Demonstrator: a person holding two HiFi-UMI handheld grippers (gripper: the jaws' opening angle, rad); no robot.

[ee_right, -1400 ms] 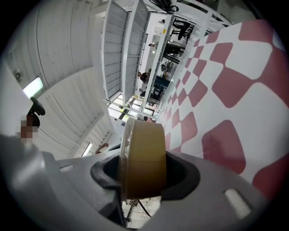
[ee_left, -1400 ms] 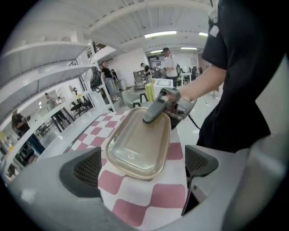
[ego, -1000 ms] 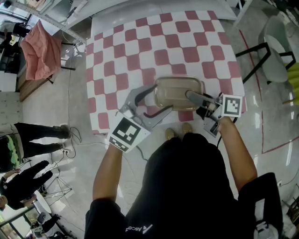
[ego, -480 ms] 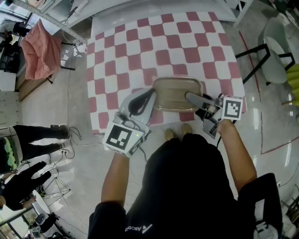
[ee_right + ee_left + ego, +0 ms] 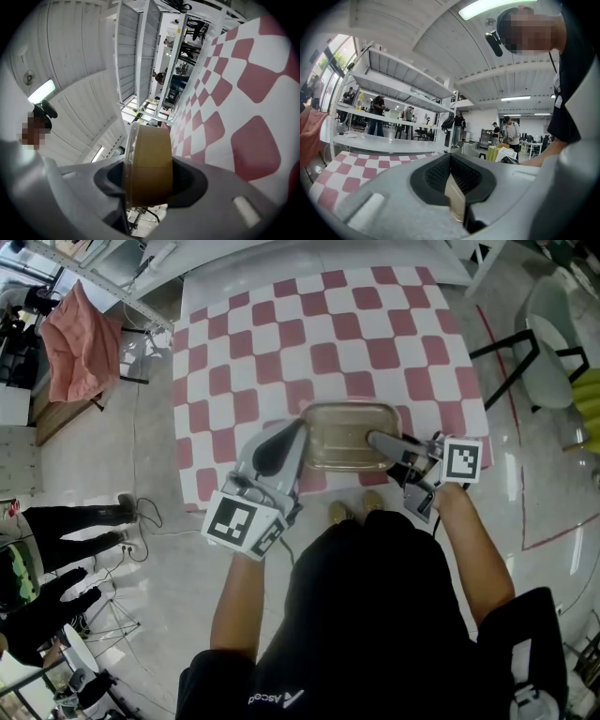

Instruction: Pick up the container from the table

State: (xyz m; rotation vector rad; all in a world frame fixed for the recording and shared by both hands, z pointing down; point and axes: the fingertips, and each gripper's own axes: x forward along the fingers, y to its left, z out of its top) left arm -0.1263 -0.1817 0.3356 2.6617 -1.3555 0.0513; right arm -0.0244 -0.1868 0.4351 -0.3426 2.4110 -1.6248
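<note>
container (image 5: 349,434) was at the near edge of the checkered surface (image 5: 281,324), left claw (image 5: 298,434) pinched shut on its rim, right claw (image 5: 373,439) clamped wide around its end; gripped, the lift seemingly left.

On hand: one container (image 5: 349,435). Two grippers: one left gripper (image 5: 296,427), one right gripper (image 5: 374,439). One checked table (image 5: 281,334). One pink cloth (image 5: 80,343). One chair (image 5: 553,334).

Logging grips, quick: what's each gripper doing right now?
Left gripper: shut, pinching the container by its thin edge.
Right gripper: shut on the container's other end.
</note>
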